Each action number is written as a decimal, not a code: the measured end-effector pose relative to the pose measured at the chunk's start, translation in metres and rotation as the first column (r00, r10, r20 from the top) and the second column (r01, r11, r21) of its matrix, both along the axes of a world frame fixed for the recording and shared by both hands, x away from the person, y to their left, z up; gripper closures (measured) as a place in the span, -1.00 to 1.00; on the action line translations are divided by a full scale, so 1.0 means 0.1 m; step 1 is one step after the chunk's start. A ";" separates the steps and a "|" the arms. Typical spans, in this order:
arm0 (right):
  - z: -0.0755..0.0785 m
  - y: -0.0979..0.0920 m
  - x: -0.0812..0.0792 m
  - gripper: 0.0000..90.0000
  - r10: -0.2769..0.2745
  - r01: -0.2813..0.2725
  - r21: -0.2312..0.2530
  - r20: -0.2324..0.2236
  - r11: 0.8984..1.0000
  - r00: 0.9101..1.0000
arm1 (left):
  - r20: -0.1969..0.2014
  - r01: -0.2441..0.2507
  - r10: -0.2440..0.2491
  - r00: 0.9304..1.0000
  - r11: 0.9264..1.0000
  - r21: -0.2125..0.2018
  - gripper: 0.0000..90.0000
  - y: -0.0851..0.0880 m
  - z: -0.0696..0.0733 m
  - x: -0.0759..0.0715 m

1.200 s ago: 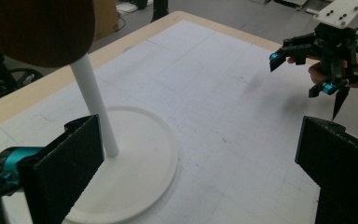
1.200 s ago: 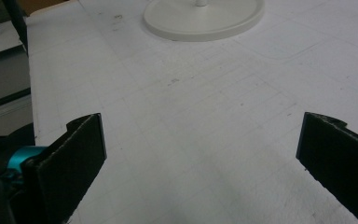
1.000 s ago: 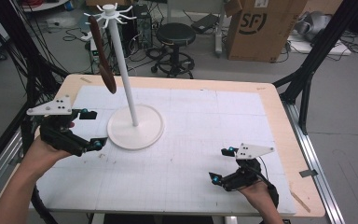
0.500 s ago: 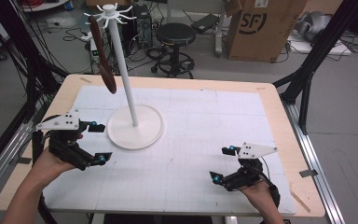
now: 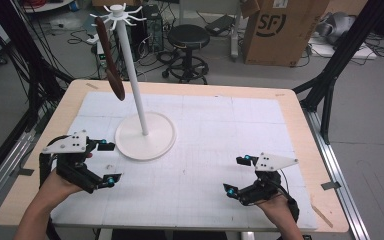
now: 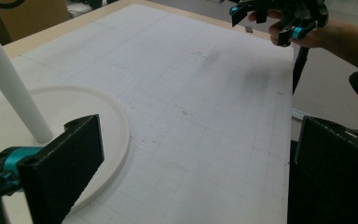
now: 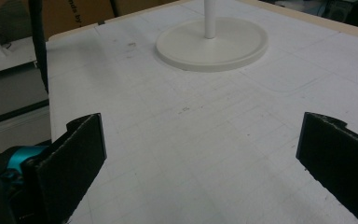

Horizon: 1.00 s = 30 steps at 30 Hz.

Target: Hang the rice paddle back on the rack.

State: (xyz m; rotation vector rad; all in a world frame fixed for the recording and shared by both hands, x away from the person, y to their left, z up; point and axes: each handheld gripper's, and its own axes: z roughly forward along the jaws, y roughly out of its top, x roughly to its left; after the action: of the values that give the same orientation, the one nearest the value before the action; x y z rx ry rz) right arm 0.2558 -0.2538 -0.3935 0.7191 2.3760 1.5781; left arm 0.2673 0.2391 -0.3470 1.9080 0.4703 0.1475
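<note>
Near: left gripper (image 5: 107, 162) and right gripper (image 5: 236, 174) low over desk (image 5: 220, 130), fingers apart, holding nothing. Farther: white stand (image 5: 145, 135), brown spoon (image 5: 111, 60) hanging far-left. Prob. resting between steps; next: reach for spoon.

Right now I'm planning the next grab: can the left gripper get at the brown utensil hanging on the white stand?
Probably yes: the left gripper is open beside the stand's base, and nothing blocks the brown utensil hanging above.

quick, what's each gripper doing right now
Left gripper: open, holding nothing, beside the stand.
Right gripper: open, holding nothing.
</note>
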 end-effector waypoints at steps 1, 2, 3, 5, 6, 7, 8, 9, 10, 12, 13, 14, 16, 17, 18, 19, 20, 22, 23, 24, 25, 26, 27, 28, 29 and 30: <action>0.00 0.00 0.00 -1.00 0.000 0.000 0.000 0.000 1.000 1.000 | 0.001 -0.004 0.004 1.000 1.000 -0.004 -0.96 0.01 -0.02 -0.01; 0.00 0.01 0.00 -1.00 0.002 -0.002 0.001 0.011 1.000 1.000 | 0.006 -0.003 0.003 1.000 1.000 -0.008 -0.96 0.02 -0.04 -0.01; 0.00 0.01 0.00 -1.00 0.000 0.000 0.001 0.012 1.000 1.000 | 0.007 -0.004 0.004 1.000 1.000 -0.012 -0.96 0.02 -0.06 -0.02; 0.00 0.01 0.00 -1.00 -0.003 0.003 0.000 0.012 1.000 1.000 | -0.001 -0.004 0.004 1.000 1.000 -0.018 -0.96 0.03 -0.11 -0.02; -0.01 0.01 0.00 -1.00 -0.005 0.005 -0.002 0.010 1.000 1.000 | -0.003 -0.005 0.005 1.000 1.000 -0.019 -0.96 0.04 -0.13 -0.03; -0.02 0.01 -0.01 -1.00 -0.004 0.004 -0.003 0.007 1.000 1.000 | -0.005 -0.007 0.006 1.000 1.000 -0.021 -0.96 0.04 -0.15 -0.04; -0.02 0.01 -0.01 -1.00 -0.006 0.006 -0.006 0.009 1.000 1.000 | -0.008 -0.006 0.006 1.000 1.000 -0.022 -0.96 0.04 -0.17 -0.04; -0.02 0.01 -0.02 -1.00 -0.007 0.008 -0.008 0.007 1.000 1.000 | -0.006 -0.006 0.006 1.000 1.000 -0.017 -0.96 0.04 -0.19 -0.04; -0.02 0.00 -0.02 -1.00 -0.010 0.010 -0.006 0.008 1.000 1.000 | -0.008 -0.006 0.006 1.000 1.000 -0.020 -0.96 0.03 -0.20 -0.04; -0.02 -0.01 -0.03 -1.00 -0.017 0.017 -0.005 0.010 1.000 1.000 | -0.006 -0.004 0.004 1.000 1.000 -0.023 -0.96 0.03 -0.22 -0.05; -0.02 -0.01 -0.02 -1.00 -0.020 0.020 -0.005 0.018 1.000 1.000 | 0.001 -0.002 0.002 1.000 1.000 -0.024 -0.96 0.02 -0.23 -0.05; -0.02 -0.01 -0.02 -1.00 -0.021 0.021 0.000 0.016 1.000 1.000 | 0.000 -0.003 0.003 1.000 1.000 -0.026 -0.96 0.02 -0.24 -0.06; -0.03 -0.01 -0.02 -1.00 -0.021 0.021 0.001 0.019 1.000 1.000 | 0.005 -0.005 0.006 1.000 1.000 -0.026 -0.96 0.03 -0.25 -0.07; -0.03 0.00 -0.02 -1.00 -0.020 0.020 0.000 0.016 1.000 1.000 | 0.004 -0.006 0.006 1.000 1.000 -0.031 -0.96 0.03 -0.26 -0.07; -0.04 0.00 -0.02 -1.00 -0.019 0.019 -0.001 0.013 1.000 1.000 | 0.000 -0.006 0.006 1.000 0.999 -0.033 -0.96 0.03 -0.28 -0.08; -0.04 0.01 -0.02 -1.00 -0.018 0.018 -0.006 0.016 1.000 1.000 | -0.003 -0.009 0.009 1.000 1.000 -0.028 -0.96 0.03 -0.29 -0.08; -0.04 0.01 -0.03 -1.00 -0.018 0.018 -0.006 0.011 1.000 1.000 | -0.004 -0.007 0.007 1.000 1.000 -0.022 -0.96 0.03 -0.31 -0.08; -0.04 0.02 -0.03 -1.00 -0.015 0.015 -0.003 0.009 1.000 1.000 | -0.006 -0.006 0.006 1.000 1.000 -0.020 -0.96 0.03 -0.32 -0.08; -0.04 0.02 -0.03 -1.00 -0.016 0.016 -0.003 0.009 1.000 1.000 | -0.007 -0.008 0.008 1.000 1.000 -0.020 -0.96 0.03 -0.33 -0.09; -0.04 0.02 -0.03 -1.00 -0.017 0.017 -0.005 0.012 1.000 1.000 | -0.003 -0.011 0.010 1.000 1.000 -0.022 -0.96 0.04 -0.33 -0.09; -0.04 0.02 -0.03 -1.00 -0.015 0.015 -0.003 0.017 1.000 1.000 | -0.002 -0.010 0.010 1.000 1.000 -0.023 -0.96 0.04 -0.33 -0.09; -0.04 0.02 -0.03 -1.00 -0.015 0.015 -0.003 0.012 1.000 1.000 | -0.001 -0.012 0.012 1.000 1.000 -0.027 -0.96 0.04 -0.33 -0.10; -0.05 0.02 -0.03 -1.00 -0.015 0.015 -0.004 0.019 1.000 1.000 | 0.000 -0.009 0.009 1.000 1.000 -0.030 -0.96 0.04 -0.33 -0.10; -0.05 0.02 -0.03 -1.00 -0.014 0.014 -0.005 0.021 1.000 1.000 | -0.003 -0.008 0.008 1.000 0.999 -0.033 -0.96 0.05 -0.33 -0.10; -0.05 0.02 -0.03 -1.00 -0.014 0.014 -0.006 0.013 1.000 1.000 | -0.004 -0.009 0.009 1.000 0.999 -0.034 -0.96 0.05 -0.33 -0.10; -0.05 0.02 -0.03 -1.00 -0.014 0.014 -0.006 0.014 1.000 1.000 | -0.006 -0.011 0.011 1.000 0.999 -0.032 -0.96 0.05 -0.34 -0.10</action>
State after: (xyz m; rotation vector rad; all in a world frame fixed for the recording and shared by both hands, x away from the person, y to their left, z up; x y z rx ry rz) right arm 0.2531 -0.2514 -0.3988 0.7200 2.3593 1.5648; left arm 0.2573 0.2437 -0.3808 1.8751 0.4839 0.1410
